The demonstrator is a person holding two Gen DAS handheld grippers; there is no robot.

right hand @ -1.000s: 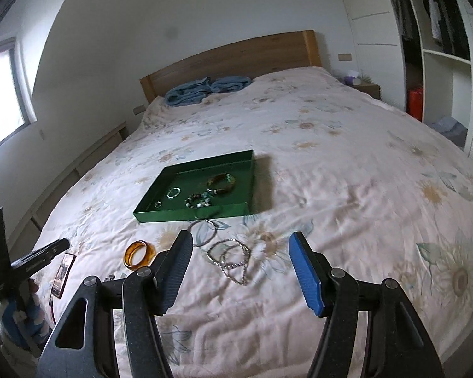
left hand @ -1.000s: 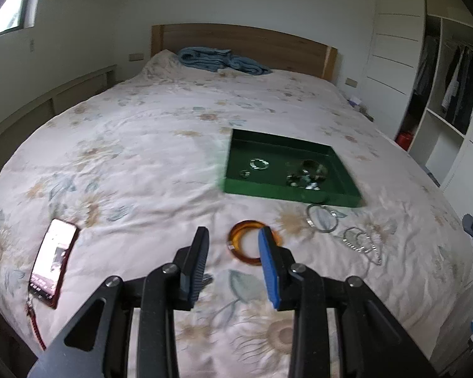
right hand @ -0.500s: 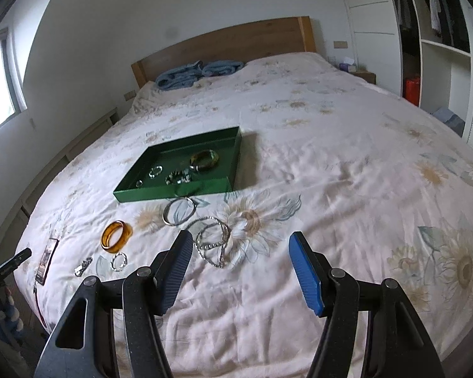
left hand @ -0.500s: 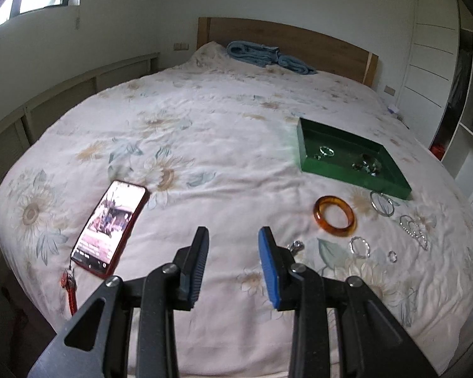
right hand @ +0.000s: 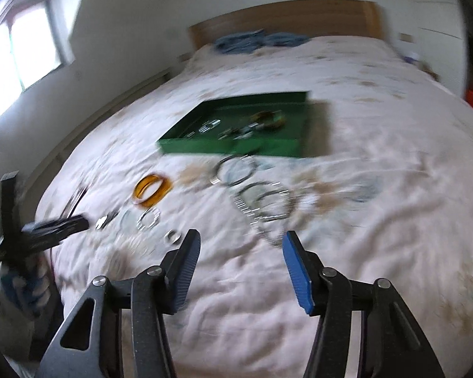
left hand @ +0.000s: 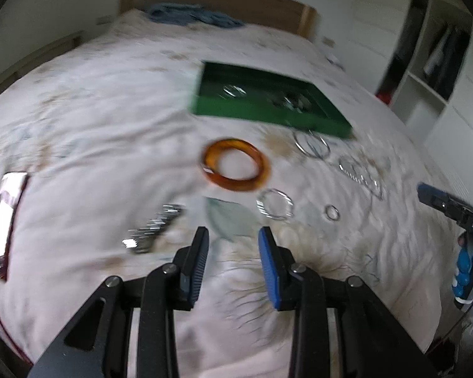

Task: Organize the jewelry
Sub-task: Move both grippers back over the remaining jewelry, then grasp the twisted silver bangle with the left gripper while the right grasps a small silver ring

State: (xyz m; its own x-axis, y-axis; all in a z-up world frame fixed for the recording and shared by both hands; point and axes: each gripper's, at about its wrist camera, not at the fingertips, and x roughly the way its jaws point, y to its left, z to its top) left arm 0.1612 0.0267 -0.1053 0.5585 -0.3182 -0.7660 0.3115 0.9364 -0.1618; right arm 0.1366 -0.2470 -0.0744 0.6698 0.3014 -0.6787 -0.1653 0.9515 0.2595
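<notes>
Loose jewelry lies on the bed in front of the green tray (left hand: pixel 268 116), which already holds a few pieces: an amber bangle (left hand: pixel 235 170), a thin silver bangle (left hand: pixel 311 145), a chain bracelet (left hand: pixel 359 173), a beaded ring (left hand: pixel 274 208), a small ring (left hand: pixel 332 212) and a clip (left hand: pixel 154 230). Since a second ago both grippers have dropped closer to these pieces, a sign that a pick is near. The left gripper (left hand: pixel 233 245) holds nothing, fingers moderately apart, nearest the beaded ring. The right gripper (right hand: pixel 239 249) has just been closing, though its fingers remain spread and empty, just short of the chain bracelet. A phone (left hand: pixel 6 217) lies well to the left; nothing blocks the way.
</notes>
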